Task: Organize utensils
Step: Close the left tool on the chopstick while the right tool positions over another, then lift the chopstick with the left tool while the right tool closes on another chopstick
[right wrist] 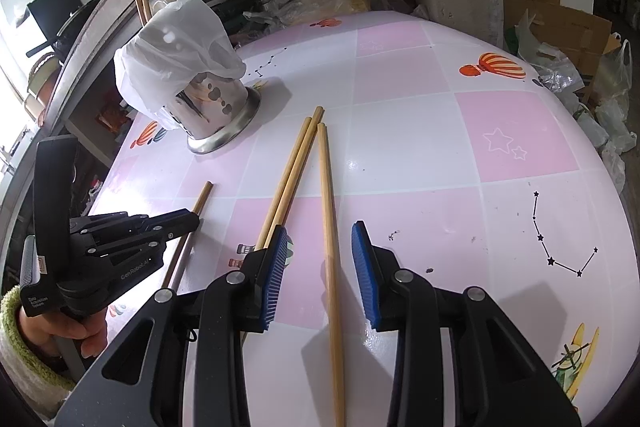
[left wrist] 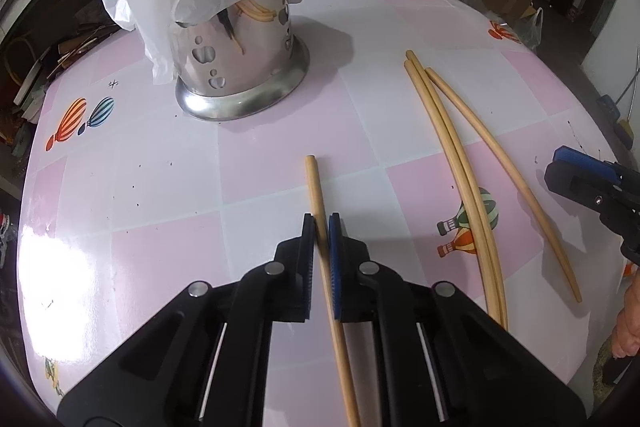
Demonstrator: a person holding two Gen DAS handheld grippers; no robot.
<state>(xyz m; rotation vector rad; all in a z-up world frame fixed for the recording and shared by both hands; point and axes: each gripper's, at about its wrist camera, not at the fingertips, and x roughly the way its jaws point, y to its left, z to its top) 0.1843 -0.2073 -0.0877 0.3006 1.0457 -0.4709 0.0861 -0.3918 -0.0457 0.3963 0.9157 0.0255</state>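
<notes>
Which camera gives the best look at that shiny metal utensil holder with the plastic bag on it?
The left wrist view: the utensil holder sits close and large, its cut-out holes and flared base clear. The right wrist view shows it smaller and farther off, with chopsticks poking up through the bag.

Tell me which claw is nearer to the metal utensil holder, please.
Left. The left claw, shut on a chopstick, points at the metal utensil holder. The right claw is open around another chopstick, farther away.
</notes>
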